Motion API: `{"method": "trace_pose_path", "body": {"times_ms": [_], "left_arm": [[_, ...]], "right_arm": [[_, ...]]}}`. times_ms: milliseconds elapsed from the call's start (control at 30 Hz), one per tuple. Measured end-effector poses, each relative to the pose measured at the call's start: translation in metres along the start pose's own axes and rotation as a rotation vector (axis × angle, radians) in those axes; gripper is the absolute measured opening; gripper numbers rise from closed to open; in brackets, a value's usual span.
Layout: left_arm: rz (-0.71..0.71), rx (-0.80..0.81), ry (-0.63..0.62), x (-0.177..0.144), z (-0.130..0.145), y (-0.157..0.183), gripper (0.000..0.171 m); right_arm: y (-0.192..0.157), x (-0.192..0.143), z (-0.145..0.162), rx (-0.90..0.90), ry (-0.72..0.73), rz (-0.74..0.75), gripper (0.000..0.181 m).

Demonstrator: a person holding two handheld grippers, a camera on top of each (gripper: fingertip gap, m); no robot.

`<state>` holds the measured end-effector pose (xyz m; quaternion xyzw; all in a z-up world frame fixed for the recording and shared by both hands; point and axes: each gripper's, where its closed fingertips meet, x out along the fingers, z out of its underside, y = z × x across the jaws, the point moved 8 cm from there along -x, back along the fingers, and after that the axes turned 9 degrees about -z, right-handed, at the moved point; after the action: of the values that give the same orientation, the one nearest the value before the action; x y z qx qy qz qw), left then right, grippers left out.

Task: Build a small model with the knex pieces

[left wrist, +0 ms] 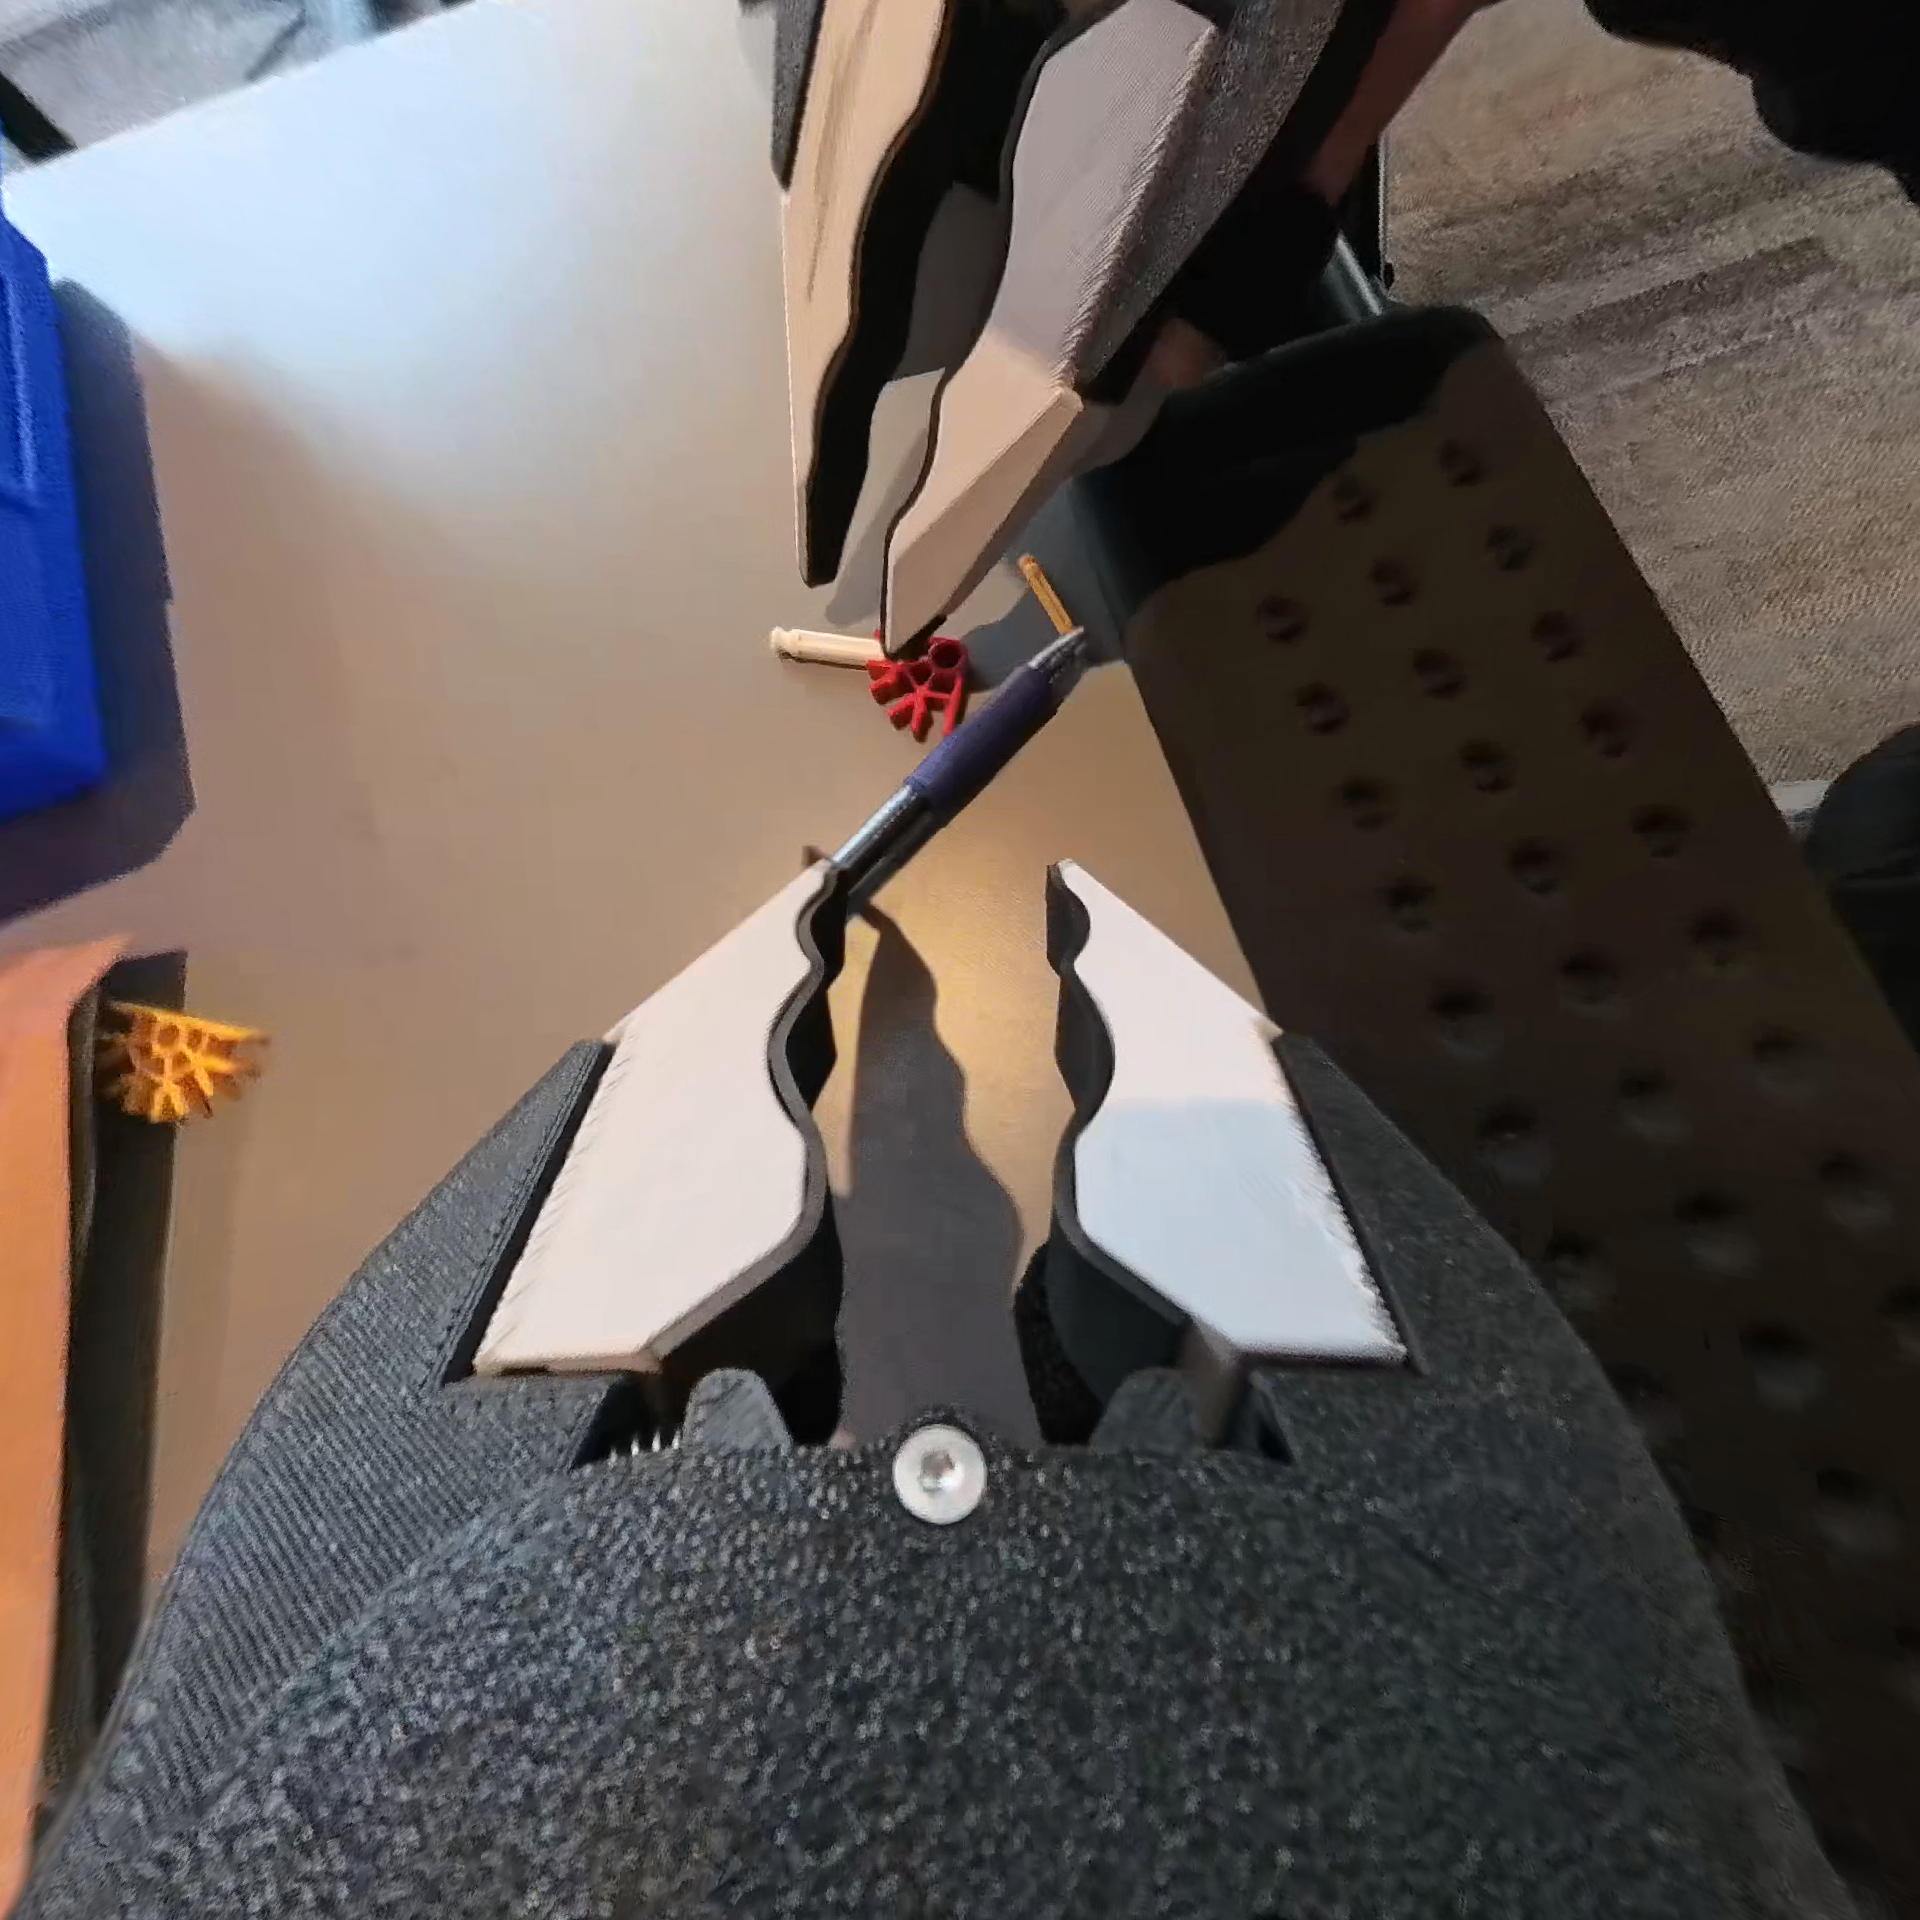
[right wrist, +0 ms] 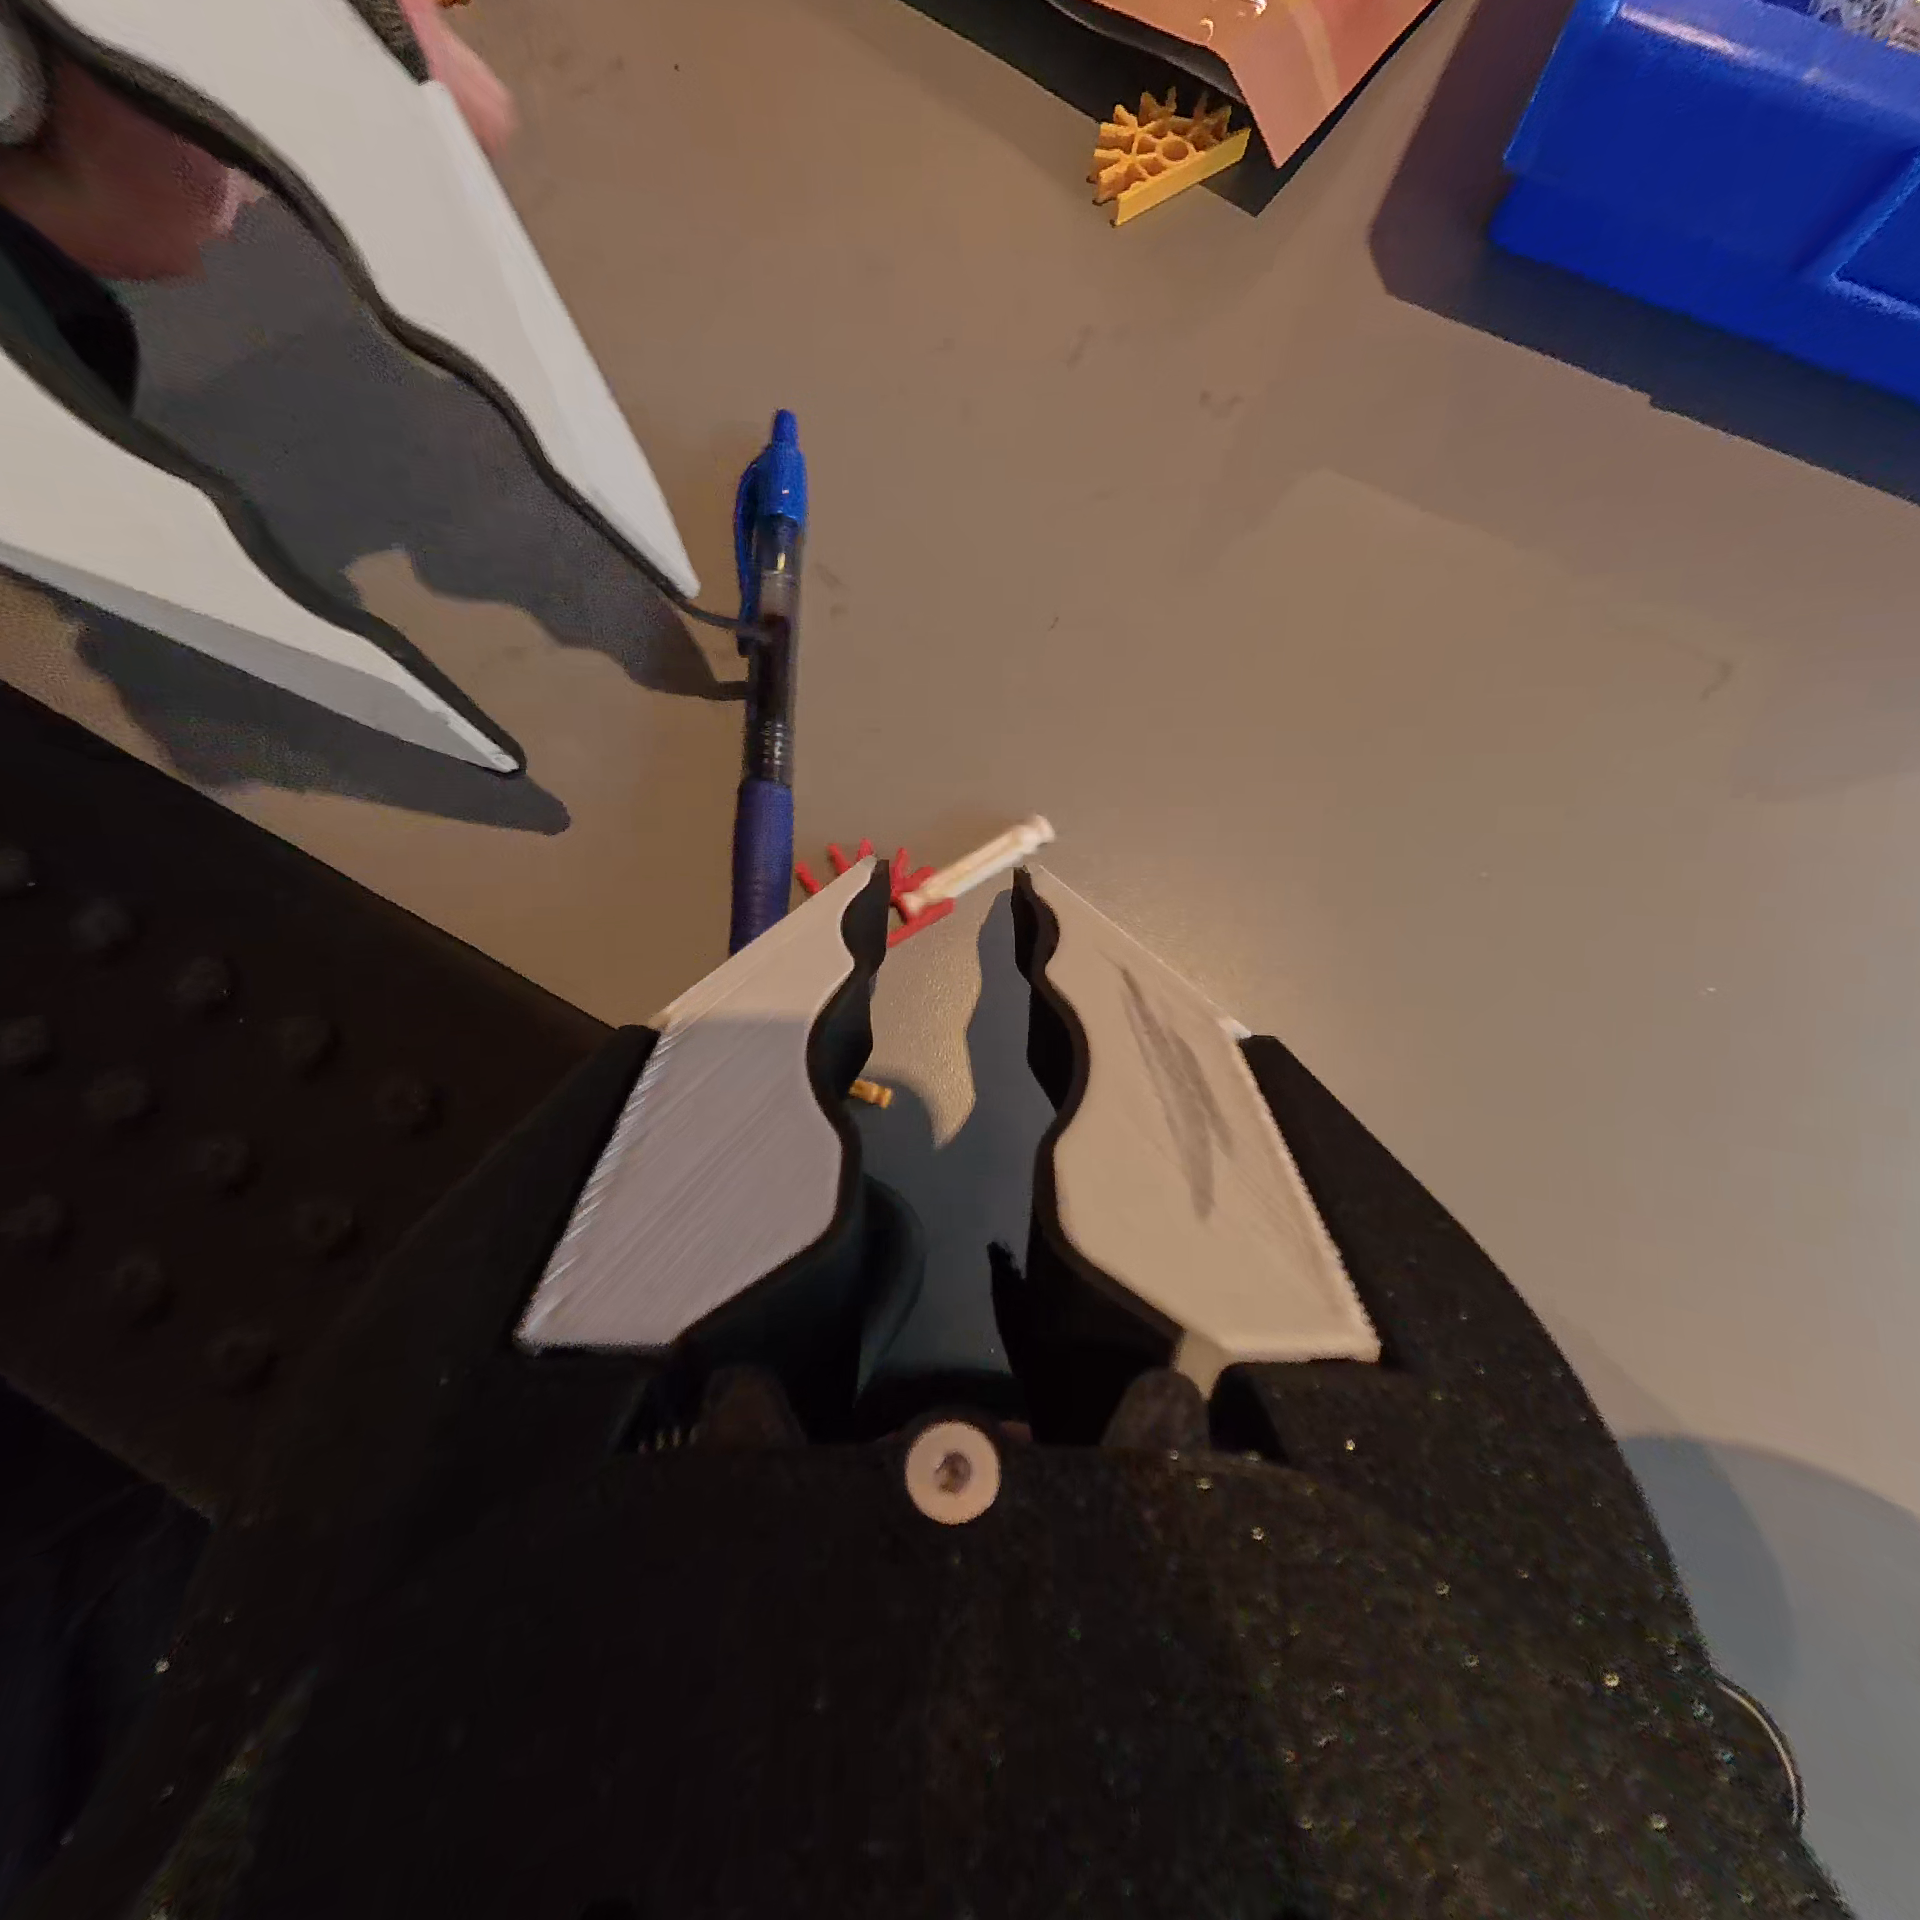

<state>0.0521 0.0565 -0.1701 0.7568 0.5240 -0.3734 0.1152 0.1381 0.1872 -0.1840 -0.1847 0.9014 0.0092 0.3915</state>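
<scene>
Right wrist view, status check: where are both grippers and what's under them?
Right gripper open, tips at red connector and white rod. Left gripper open, one finger touching blue pen. Yellow connector, blue bin farther off.

Table [right wrist: 1351,644] layout, right wrist view: pen [right wrist: 767,665] lies left of centre, running away from the camera. Spoked connector [right wrist: 914,914] just right of the pen's near end; short rod [right wrist: 977,864] touching the connector, angled up-right. Second spoked connector [right wrist: 1164,151] at far centre, against the edge of a flat sheet [right wrist: 1309,73]. Bin [right wrist: 1704,177] far right. Perforated panel [right wrist: 208,1039] at left, near side.
</scene>
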Motion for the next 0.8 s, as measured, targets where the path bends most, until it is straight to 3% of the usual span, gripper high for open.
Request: {"method": "trace_pose_path", "body": {"times_ms": [233, 800], "left_arm": [[0.083, 0.124, -0.079, 0.023, 0.000, -0.017, 0.035], [0.217, 0.239, -0.037, 0.033, -0.018, -0.035, 0.038]], "right_arm": [[0.000, 0.003, 0.000, -0.003, -0.014, -0.036, 0.023], [-0.001, 0.004, 0.002, -0.025, -0.003, -0.156, 0.025]]}}
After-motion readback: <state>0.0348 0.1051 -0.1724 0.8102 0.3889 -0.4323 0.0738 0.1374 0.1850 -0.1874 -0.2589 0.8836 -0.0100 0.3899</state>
